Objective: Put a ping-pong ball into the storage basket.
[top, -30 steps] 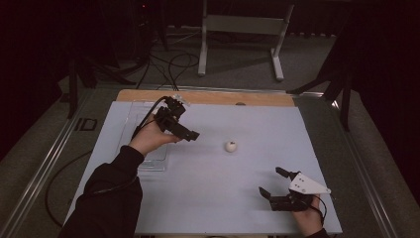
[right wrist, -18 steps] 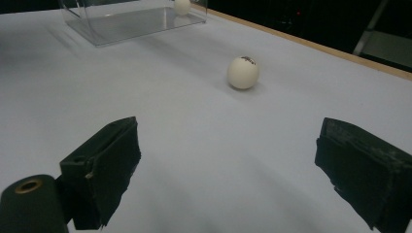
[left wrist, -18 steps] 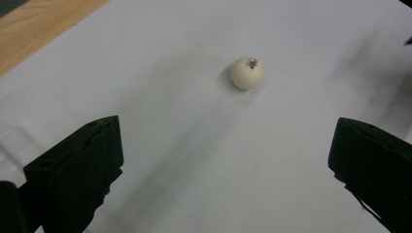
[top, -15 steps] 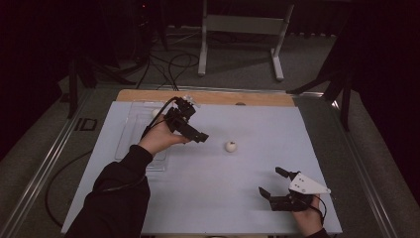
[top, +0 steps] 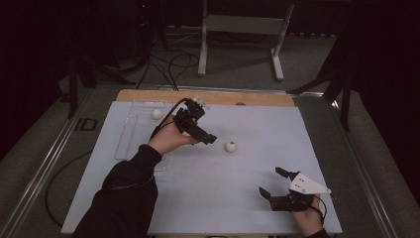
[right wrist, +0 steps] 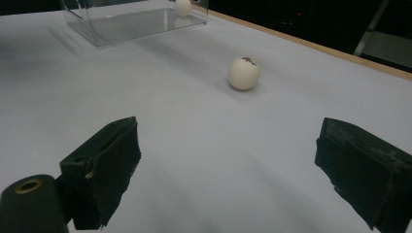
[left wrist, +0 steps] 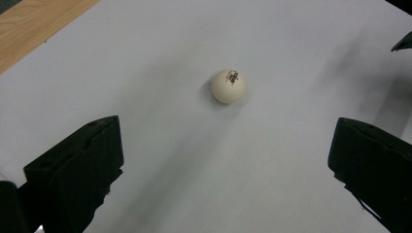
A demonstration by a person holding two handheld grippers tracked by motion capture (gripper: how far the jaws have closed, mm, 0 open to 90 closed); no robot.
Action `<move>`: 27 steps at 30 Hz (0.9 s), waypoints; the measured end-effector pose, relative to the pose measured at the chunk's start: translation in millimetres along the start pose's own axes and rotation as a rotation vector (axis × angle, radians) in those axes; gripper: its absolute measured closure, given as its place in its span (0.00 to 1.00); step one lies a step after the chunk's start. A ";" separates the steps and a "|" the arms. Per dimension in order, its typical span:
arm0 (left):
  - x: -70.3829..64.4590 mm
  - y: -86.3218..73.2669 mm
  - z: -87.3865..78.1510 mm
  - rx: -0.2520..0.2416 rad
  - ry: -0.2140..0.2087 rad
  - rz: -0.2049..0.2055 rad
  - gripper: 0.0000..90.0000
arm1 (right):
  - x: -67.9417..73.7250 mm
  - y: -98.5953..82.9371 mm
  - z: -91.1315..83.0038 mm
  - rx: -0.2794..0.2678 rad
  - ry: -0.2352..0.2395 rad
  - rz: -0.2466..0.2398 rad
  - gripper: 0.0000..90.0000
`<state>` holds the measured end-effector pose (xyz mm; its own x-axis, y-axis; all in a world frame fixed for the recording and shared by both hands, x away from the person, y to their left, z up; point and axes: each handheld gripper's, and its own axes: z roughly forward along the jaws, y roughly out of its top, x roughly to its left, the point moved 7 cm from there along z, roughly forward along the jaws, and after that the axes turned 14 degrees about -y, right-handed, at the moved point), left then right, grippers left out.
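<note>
Right gripper (top: 274, 184): was held low over the near right corner of the worktop (top: 247, 208), its jaws spread wide with nothing between them; the grey three-cornered plate (top: 309, 185) was seen on top, and a hand (top: 308, 219) was wrapped around it from the near edge.

Ball on the sheet (top: 230, 146): a white ball with a small dark mark was left lying free on the pale sheet, roughly at the middle of the worktop and somewhat toward its far edge; it was touched by nothing. In the right gripper view the same ball (right wrist: 244, 73) was framed well ahead of the open jaws.

Left gripper (top: 210, 139): was carried above the sheet left of centre by a hand (top: 167, 138) in a dark sleeve (top: 124, 198), its jaws pointed at the ball and parted wide, empty. In the left gripper view the ball (left wrist: 228, 86) was caught between the lines of the two jaws but well ahead of them.

Clear container (top: 136, 130): a transparent box was stood along the far left part of the worktop.

Second ball (top: 157, 113): was seen inside the container, at its far end.

Wooden strip (top: 148, 95): was left bare along the far edge, beyond the sheet.
</note>
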<state>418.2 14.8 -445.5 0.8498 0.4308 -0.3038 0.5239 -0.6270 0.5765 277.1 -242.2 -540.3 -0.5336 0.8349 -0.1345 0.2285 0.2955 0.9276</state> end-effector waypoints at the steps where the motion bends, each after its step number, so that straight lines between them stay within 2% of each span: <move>1: -1.1 0.7 1.3 -0.003 -0.010 0.002 0.01 | -0.3 0.0 -0.1 0.000 -0.001 0.001 0.10; 6: -2.9 2.6 8.1 0.004 -0.025 0.007 0.01 | 0.2 -0.1 0.1 0.000 0.001 0.000 0.10; 9: -2.5 3.2 11.5 0.005 -0.020 0.004 0.01 | 0.0 0.0 0.0 0.000 0.000 -0.001 0.10; 17: -4.9 8.1 29.4 0.006 -0.041 0.005 0.01 | -0.1 -0.1 -0.1 0.000 0.002 0.001 0.10; 18: -4.9 8.9 31.3 0.005 -0.033 0.006 0.01 | -0.1 0.0 -0.1 0.000 0.001 0.000 0.10; 22: -6.7 10.9 38.9 0.009 -0.048 0.007 0.01 | 0.3 0.0 -0.1 0.000 0.002 0.000 0.10; 27: -6.8 12.5 48.1 0.009 -0.047 0.005 0.01 | 0.2 0.1 -0.1 -0.002 0.004 0.000 0.10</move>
<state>421.8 -27.2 -472.8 0.8540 0.3966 -0.3367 0.5201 -0.6350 0.5713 276.9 -242.1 -540.2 -0.5370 0.8330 -0.1332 0.2267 0.2946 0.9283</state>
